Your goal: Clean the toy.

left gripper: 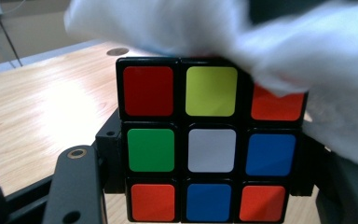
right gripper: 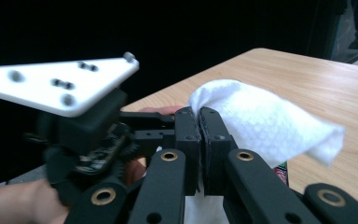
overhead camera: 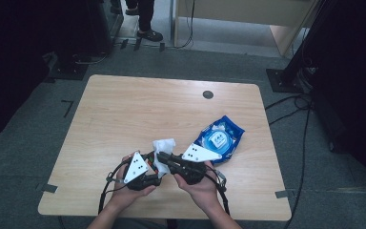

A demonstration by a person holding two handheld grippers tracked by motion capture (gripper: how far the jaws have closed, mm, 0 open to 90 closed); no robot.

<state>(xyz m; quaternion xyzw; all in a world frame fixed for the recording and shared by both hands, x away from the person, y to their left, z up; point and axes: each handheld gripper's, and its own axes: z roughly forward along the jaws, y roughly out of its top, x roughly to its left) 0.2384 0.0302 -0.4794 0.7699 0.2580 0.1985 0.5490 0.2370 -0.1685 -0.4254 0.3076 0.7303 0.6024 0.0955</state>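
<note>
1. The black-framed puzzle cube with coloured square stickers [left gripper: 209,144] sits clamped between the left gripper [overhead camera: 145,172]'s jaws above the wooden table [overhead camera: 124,114].
2. A white cloth wipe [right gripper: 261,121] drapes its top corner.
3. The right gripper [right gripper: 200,135] pinches that wipe, jaws closed.
4. A blue plastic wipe packet [overhead camera: 220,138] lies nearby.

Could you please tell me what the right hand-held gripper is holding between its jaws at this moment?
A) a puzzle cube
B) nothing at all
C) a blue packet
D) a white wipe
D: in the right gripper view the right hand-held gripper has its jaws pressed together on the white wipe, while the puzzle cube sits in the left hand-held gripper.
</note>
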